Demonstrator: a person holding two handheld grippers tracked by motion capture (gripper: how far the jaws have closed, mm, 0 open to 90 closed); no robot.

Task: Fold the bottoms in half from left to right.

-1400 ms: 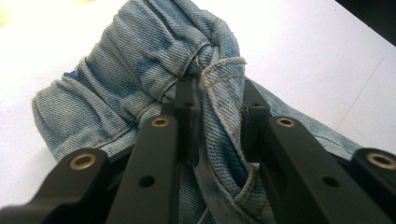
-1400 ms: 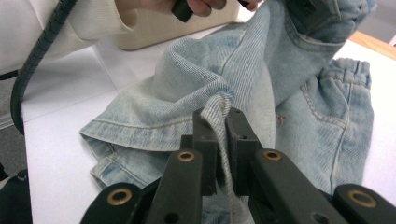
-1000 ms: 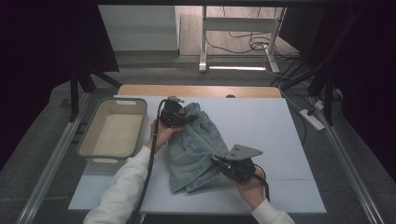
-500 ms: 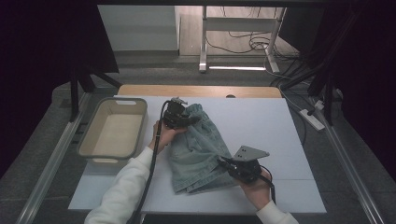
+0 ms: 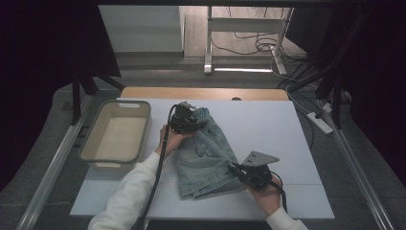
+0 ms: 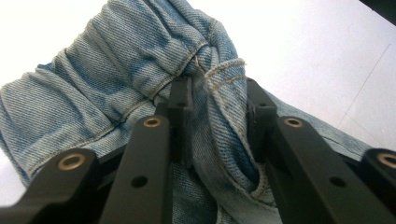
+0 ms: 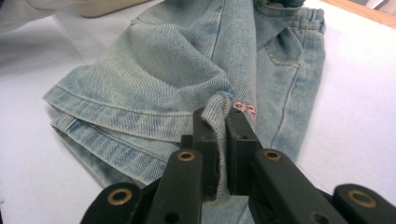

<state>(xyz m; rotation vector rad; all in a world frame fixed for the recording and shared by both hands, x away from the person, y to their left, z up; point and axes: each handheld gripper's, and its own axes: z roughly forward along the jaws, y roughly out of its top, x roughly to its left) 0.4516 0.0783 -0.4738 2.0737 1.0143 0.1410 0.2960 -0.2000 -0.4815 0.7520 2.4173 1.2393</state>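
A pair of light blue jeans (image 5: 206, 158) lies folded on the white table (image 5: 273, 124). My left gripper (image 5: 194, 122) is at the far waistband end. A bunched fold of the waistband (image 6: 219, 84) still sits between its jaws (image 6: 217, 93), which have just been opening, so the denim lies loose there. My right gripper (image 5: 234, 167) is at the near right edge of the jeans. It (image 7: 219, 112) is shut on a thin fold of denim (image 7: 217, 107) beside a small pink stitch. The hems (image 7: 107, 116) lie stacked to its left.
A beige plastic tub (image 5: 115, 136) stands on the table to the left of the jeans. A wooden strip (image 5: 201, 93) runs along the table's far edge. Metal rails flank both sides, and cables and a power strip (image 5: 321, 122) lie on the floor to the right.
The jeans have settled flatter on the table. My right gripper has drawn the near edge slightly right, and the left gripper's jaws have spread a little at the waistband.
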